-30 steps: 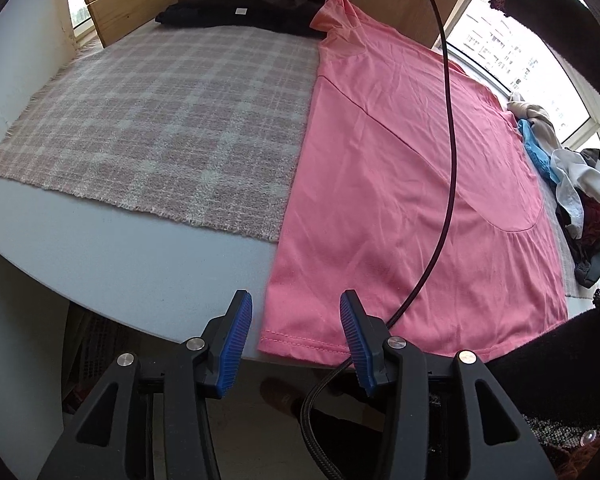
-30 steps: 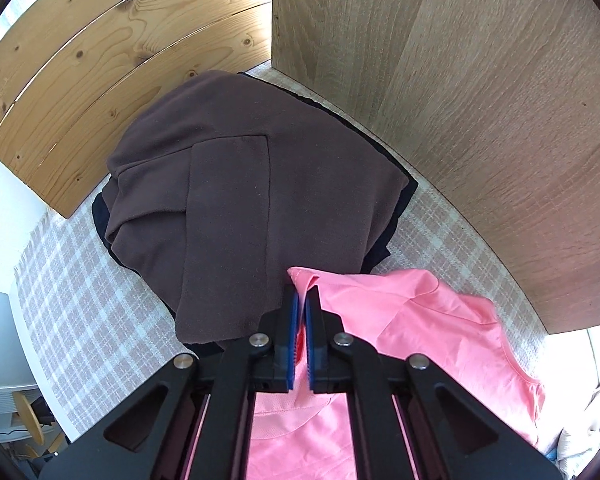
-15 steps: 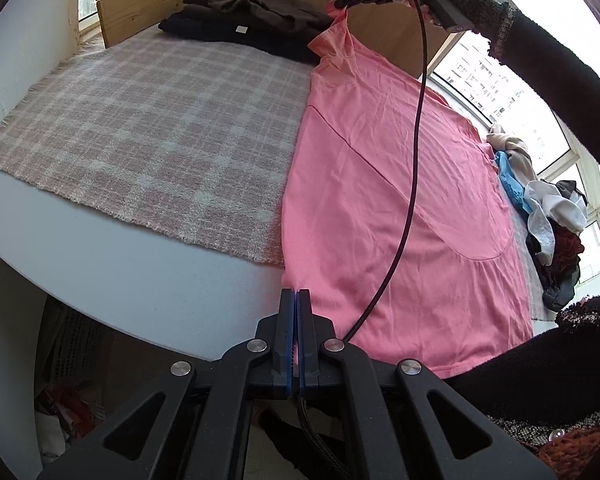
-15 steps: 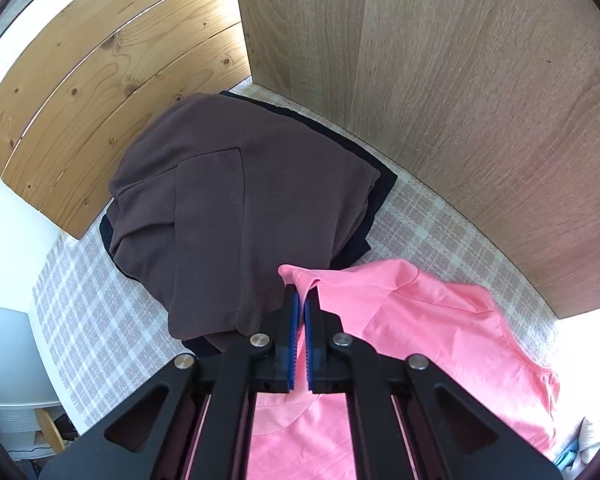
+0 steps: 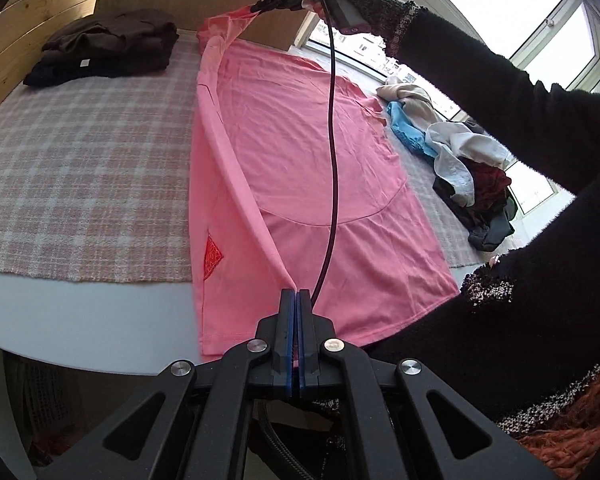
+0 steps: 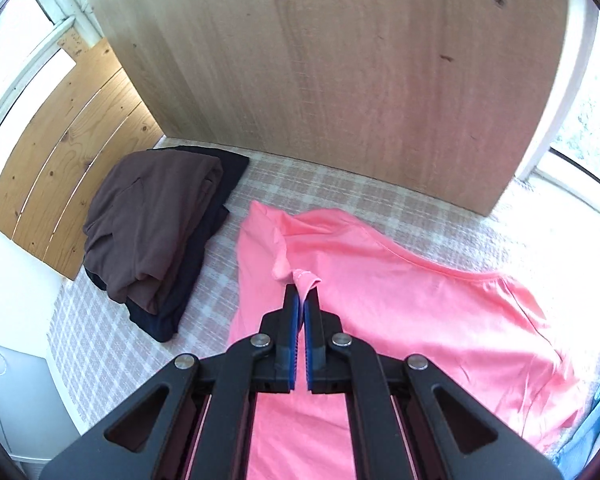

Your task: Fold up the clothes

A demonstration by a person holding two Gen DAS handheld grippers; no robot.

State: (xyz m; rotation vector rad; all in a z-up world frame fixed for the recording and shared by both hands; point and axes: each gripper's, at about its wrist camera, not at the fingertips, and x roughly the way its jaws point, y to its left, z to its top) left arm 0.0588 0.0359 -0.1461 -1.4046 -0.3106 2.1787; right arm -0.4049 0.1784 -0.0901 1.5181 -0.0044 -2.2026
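A pink T-shirt [image 5: 324, 168] lies spread on the plaid cloth [image 5: 80, 160] on the table. My left gripper [image 5: 295, 296] is shut on the shirt's near hem corner. My right gripper [image 6: 300, 296] is shut on the shirt's far left shoulder and shows in the left wrist view [image 5: 260, 6] raised above the table. The shirt's left edge is lifted between both grippers into a taut ridge over the shirt's body. The pink shirt [image 6: 400, 292] also fills the right wrist view.
A stack of folded dark clothes [image 5: 108, 48] sits at the far left, also in the right wrist view [image 6: 160, 232]. A heap of unfolded clothes [image 5: 460, 160] lies at the right. A wooden panel [image 6: 320, 60] stands behind. A black cable [image 5: 332, 140] hangs over the shirt.
My left gripper closed on the shirt's near hem corner and lifted it. Both grippers have raised the left edge and carried it rightward over the shirt.
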